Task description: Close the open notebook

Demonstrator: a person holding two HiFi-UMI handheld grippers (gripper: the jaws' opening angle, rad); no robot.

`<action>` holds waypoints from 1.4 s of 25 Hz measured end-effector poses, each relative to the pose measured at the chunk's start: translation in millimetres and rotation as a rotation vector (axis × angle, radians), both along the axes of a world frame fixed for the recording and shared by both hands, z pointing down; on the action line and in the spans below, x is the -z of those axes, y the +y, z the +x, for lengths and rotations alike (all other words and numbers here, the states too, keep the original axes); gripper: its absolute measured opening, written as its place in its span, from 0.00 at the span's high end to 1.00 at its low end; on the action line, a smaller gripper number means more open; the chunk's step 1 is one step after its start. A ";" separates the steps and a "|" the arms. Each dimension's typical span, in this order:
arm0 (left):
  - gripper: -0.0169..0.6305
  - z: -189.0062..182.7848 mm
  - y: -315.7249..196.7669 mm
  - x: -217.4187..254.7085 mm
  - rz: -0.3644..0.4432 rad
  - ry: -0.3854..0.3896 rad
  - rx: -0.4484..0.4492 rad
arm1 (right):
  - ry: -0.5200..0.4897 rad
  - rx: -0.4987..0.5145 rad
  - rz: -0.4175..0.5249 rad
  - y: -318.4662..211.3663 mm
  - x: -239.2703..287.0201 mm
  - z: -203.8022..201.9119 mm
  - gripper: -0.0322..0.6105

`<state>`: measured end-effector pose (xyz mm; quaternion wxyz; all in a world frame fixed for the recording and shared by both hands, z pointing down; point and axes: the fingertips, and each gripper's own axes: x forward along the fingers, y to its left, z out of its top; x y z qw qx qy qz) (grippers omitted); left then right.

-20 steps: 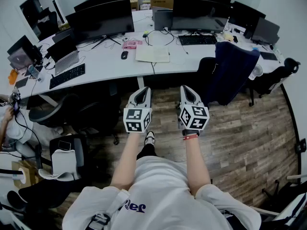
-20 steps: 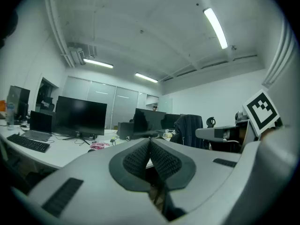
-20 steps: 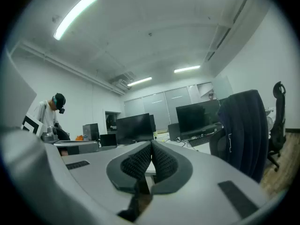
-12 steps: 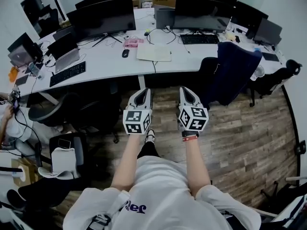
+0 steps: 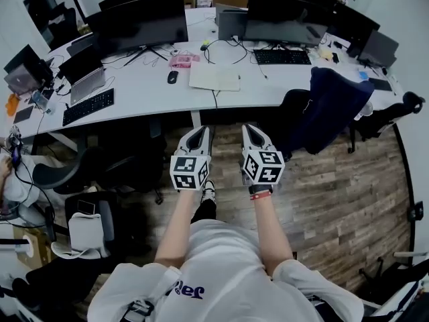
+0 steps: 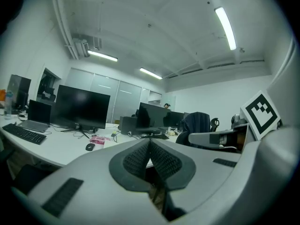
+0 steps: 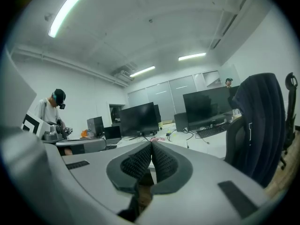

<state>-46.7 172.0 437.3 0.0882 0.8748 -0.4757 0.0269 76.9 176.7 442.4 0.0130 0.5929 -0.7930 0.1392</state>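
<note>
An open notebook (image 5: pixel 214 77) with pale pages lies flat on the white desk (image 5: pixel 141 92), near its front edge, between a black mouse (image 5: pixel 172 77) and a keyboard (image 5: pixel 281 57). Both grippers hover over the wooden floor, well short of the desk. My left gripper (image 5: pixel 200 131) is shut with nothing between its pads (image 6: pixel 151 146). My right gripper (image 5: pixel 251 128) is also shut and empty, its ribbed pads (image 7: pixel 151 153) touching. The two grippers sit side by side and point toward the desk.
Several monitors (image 5: pixel 142 24) stand along the desk, with a laptop (image 5: pixel 86 79) and another keyboard (image 5: pixel 88 106) at the left. A dark office chair (image 5: pixel 322 109) stands right of the notebook; black chairs (image 5: pixel 120 163) sit left. A person (image 7: pixel 47 114) stands at far left.
The view has shifted a little toward the desk. My right gripper has drifted slightly left, closer to the left one. The notebook lies as before.
</note>
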 end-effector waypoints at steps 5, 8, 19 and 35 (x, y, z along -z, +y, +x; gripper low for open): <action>0.94 -5.5 -57.3 3.5 -0.004 0.015 0.011 | 0.012 0.032 -0.003 -58.4 1.6 -11.7 0.93; 0.94 -9.6 -90.1 4.8 -0.007 0.010 0.019 | 0.011 0.042 0.008 -95.7 9.8 -16.3 0.93; 0.94 -15.4 -185.5 16.3 0.002 -0.010 0.000 | 0.035 0.014 0.032 -190.0 25.9 -17.7 0.93; 0.94 -34.4 -292.7 -8.6 -0.053 -0.016 0.010 | 0.046 0.023 -0.015 -292.5 6.0 -40.3 0.93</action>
